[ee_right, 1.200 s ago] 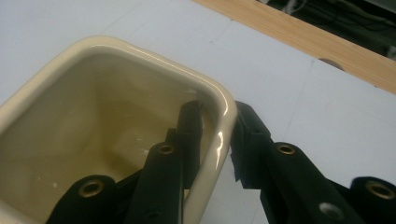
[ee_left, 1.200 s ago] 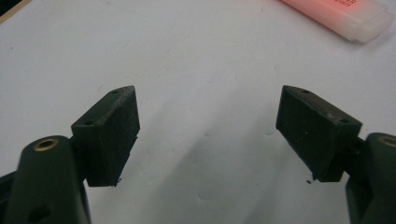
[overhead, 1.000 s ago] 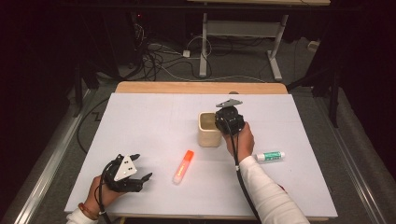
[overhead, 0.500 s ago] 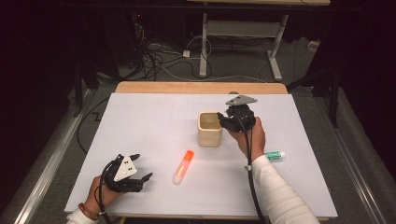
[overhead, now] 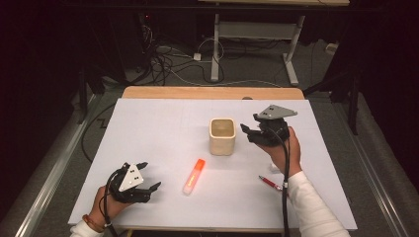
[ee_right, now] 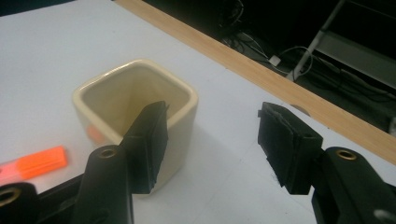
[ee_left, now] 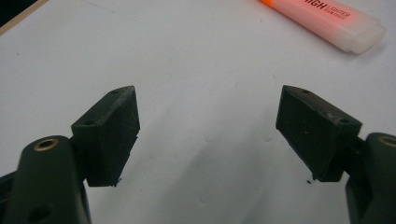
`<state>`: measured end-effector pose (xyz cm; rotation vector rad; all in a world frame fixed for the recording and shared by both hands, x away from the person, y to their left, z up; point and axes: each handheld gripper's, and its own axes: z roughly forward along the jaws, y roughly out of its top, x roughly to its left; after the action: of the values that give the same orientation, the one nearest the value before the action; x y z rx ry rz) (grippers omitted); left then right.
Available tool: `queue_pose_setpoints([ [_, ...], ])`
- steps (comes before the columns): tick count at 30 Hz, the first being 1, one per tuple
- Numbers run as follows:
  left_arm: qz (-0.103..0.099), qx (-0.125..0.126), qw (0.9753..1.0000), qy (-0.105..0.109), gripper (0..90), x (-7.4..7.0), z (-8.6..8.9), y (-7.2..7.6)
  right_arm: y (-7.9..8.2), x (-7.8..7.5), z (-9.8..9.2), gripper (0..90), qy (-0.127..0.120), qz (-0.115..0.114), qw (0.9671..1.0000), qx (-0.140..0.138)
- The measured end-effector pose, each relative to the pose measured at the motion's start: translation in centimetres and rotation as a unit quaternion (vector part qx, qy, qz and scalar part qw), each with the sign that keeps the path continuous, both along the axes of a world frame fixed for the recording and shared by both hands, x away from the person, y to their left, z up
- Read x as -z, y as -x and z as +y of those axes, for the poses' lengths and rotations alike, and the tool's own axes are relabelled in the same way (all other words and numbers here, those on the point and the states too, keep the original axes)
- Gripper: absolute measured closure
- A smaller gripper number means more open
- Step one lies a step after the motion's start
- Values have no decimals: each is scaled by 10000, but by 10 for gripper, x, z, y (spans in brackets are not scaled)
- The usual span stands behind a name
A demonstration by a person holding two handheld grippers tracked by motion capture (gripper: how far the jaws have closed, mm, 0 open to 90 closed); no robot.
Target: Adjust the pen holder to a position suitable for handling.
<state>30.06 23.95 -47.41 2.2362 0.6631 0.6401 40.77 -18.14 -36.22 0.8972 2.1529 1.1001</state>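
Note:
A cream square cup (overhead: 222, 136) stands upright near the middle of the white table sheet (overhead: 163, 123). My right gripper (overhead: 249, 126) hovers just right of it, open and holding nothing. In the right gripper view the cup (ee_right: 126, 100) sits behind the left jaw of the right gripper (ee_right: 212, 114), apart from it. An orange highlighter (overhead: 194, 176) lies in front of the cup. My left gripper (overhead: 150, 176) rests low at the front left, open and empty. In the left gripper view the highlighter (ee_left: 327, 18) lies beyond the left gripper (ee_left: 208, 100).
A red pen (overhead: 271, 183) lies by my right sleeve, partly under it. The table's wooden back edge (overhead: 212, 92) runs behind the sheet. Cables and a desk frame (overhead: 252, 29) occupy the floor beyond the table. The highlighter's orange end (ee_right: 35, 163) shows left of the cup.
My right gripper has moved right, from over the cup to beside it. The red pen has come into sight, and my wrist now covers a white and green object. The left gripper stayed put.

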Motion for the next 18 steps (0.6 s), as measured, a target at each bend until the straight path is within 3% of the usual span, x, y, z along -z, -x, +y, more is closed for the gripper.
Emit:
queue_pose_setpoints([
  [9,15,27,10000,25,207,1,3,0,22,6,-22,400,29,-144,9998,-107],
  [18,100,92,9999,99,207,2,5,-2,51,22,-45,370,-190,-261,9991,-264],
])
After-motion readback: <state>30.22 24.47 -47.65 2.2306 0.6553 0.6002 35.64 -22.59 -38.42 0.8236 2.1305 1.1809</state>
